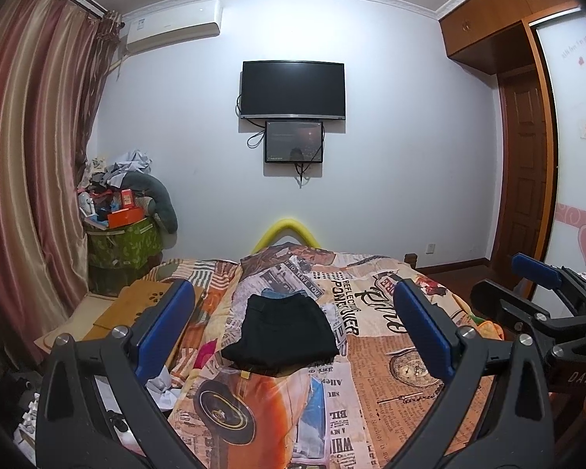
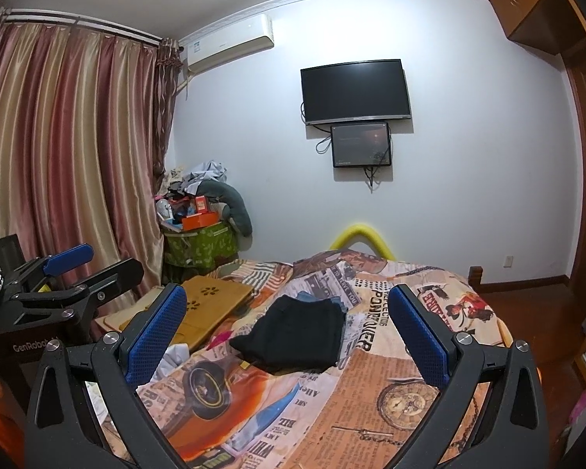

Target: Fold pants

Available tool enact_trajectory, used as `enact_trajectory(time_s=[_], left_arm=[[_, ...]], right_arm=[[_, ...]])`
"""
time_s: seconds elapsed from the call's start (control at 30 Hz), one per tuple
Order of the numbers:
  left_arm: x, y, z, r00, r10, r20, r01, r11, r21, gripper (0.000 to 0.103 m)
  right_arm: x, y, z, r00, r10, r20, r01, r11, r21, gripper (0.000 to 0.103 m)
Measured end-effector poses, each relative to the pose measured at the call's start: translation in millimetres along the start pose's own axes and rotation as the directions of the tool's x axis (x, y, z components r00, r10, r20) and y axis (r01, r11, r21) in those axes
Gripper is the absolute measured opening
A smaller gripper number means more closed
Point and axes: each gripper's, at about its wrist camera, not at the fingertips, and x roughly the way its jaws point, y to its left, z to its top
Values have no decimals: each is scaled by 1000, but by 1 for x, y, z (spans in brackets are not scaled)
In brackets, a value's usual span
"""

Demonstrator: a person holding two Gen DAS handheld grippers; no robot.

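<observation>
On the printed bedspread (image 1: 390, 371) ahead, the black pants (image 1: 283, 332) lie folded into a compact stack, seemingly finished, which likely explains why the left gripper (image 1: 293, 332) and right gripper (image 2: 289, 336) hover empty, jaws spread wide, well apart from them.

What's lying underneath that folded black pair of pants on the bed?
The folded black pants lie on a newspaper-print bedspread. A bit of blue denim fabric peeks out at their far edge; how far it extends beneath is covered.
</observation>
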Motion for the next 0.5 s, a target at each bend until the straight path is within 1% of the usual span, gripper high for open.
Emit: enact_trajectory(time_s=[0.5], left_arm=[[-1,-2,2,1000,-21,4,21,1000,-10,103]], right_arm=[[1,-2,-3,1000,-10,-8,10,1000,13,102]])
